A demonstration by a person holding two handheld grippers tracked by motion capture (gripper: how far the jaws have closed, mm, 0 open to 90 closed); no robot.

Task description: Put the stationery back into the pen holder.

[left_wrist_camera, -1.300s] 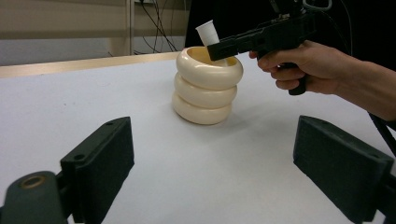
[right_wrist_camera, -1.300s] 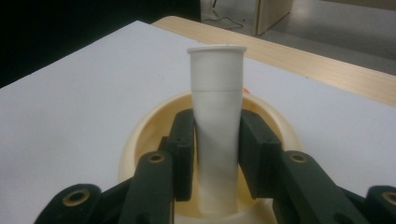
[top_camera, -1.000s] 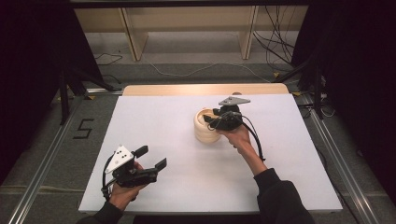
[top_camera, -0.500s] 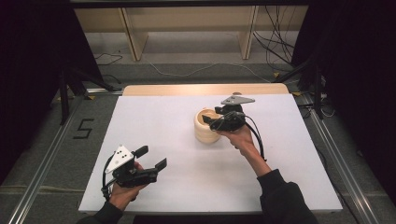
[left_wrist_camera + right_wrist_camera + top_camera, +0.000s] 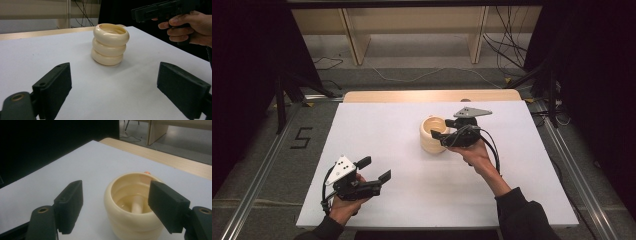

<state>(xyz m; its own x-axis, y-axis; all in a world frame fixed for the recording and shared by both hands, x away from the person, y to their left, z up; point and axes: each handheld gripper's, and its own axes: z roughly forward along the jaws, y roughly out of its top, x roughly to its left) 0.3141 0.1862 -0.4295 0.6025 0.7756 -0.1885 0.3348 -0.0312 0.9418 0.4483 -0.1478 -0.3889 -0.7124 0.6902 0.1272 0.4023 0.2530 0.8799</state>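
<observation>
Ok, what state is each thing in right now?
Ring stack: upright on the white table, three cream rings, hollow middle with a peg inside.
Right gripper: jaws just opened, beside the top ring, holding nothing.
Left gripper: open, empty, away from the stack.

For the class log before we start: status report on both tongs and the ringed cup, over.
Right tongs open, jaws just opening, beside rim of cream ribbed stacked-ring cup. Left tongs open, empty, near table edge. Cup upright on white table; nothing in the way.
</observation>
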